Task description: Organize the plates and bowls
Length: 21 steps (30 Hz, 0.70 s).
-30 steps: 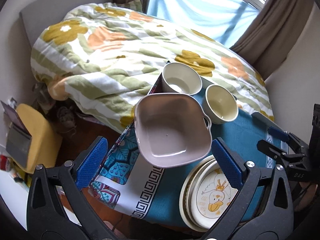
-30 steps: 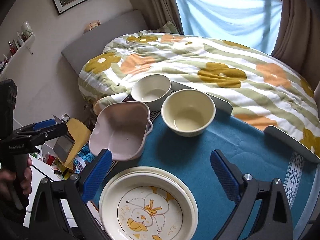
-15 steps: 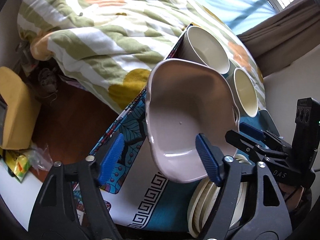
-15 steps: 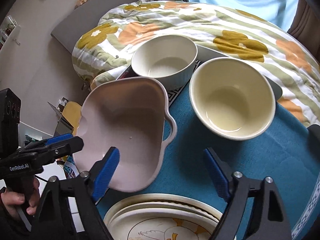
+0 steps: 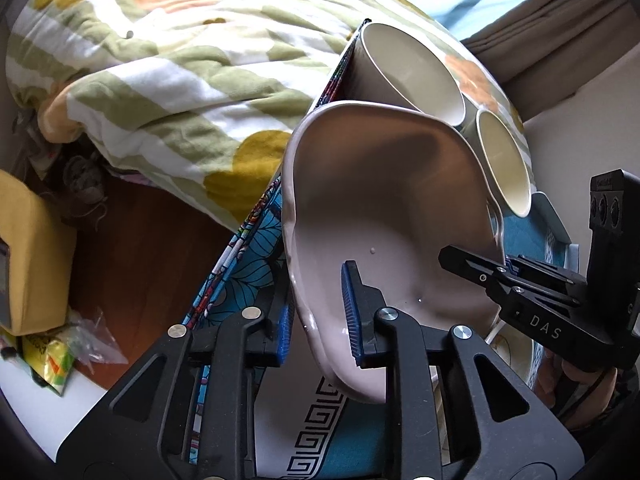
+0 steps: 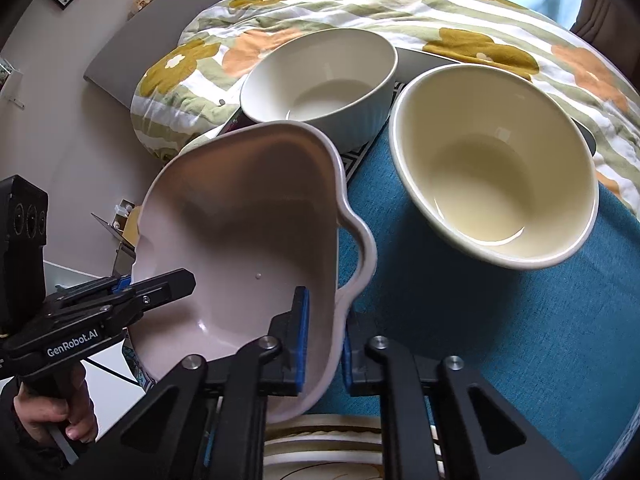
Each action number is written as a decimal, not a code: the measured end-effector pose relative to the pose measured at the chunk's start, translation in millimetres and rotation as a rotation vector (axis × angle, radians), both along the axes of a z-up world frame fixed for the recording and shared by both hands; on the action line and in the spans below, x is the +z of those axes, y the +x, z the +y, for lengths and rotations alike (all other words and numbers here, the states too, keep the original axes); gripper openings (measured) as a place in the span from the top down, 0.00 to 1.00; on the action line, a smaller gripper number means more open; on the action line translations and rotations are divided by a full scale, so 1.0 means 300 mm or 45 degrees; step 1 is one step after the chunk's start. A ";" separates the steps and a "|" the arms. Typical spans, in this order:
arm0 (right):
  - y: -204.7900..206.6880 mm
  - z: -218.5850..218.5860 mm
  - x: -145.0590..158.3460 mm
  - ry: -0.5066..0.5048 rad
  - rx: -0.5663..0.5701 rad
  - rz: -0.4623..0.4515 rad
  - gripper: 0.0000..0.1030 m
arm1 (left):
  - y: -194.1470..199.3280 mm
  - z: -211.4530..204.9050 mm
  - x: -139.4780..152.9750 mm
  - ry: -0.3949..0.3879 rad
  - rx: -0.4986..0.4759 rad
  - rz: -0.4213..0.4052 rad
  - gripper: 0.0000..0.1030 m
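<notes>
Clamping opposite rims of pink dish (image 6: 248,240), left gripper (image 5: 320,320), right gripper (image 6: 324,340), cream bowls (image 6: 496,168) just behind.

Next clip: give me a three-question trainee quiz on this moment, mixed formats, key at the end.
1. True or false: both grippers have their jaws closed on the pink dish.
2. How many round cream bowls stand beyond it?
3. Which lies nearest the right gripper? A) plate stack B) floral duvet C) wall picture

Key: 1 true, the left gripper grips the opposite rim. 2 two. 3 A.
</notes>
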State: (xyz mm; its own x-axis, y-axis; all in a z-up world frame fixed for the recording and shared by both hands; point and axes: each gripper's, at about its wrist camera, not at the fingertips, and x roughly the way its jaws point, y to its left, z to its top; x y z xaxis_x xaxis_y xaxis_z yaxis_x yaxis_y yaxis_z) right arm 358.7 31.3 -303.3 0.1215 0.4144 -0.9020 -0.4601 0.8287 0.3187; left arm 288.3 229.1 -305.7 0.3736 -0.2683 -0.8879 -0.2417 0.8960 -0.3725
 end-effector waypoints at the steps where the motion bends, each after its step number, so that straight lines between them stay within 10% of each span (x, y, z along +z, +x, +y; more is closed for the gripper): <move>1: -0.003 0.001 0.002 0.002 -0.006 0.002 0.88 | -0.001 0.000 0.003 0.006 -0.006 -0.004 0.81; 21: -0.195 -0.191 0.248 0.128 -0.083 -0.182 0.88 | -0.156 -0.193 0.288 0.169 -0.092 -0.177 0.81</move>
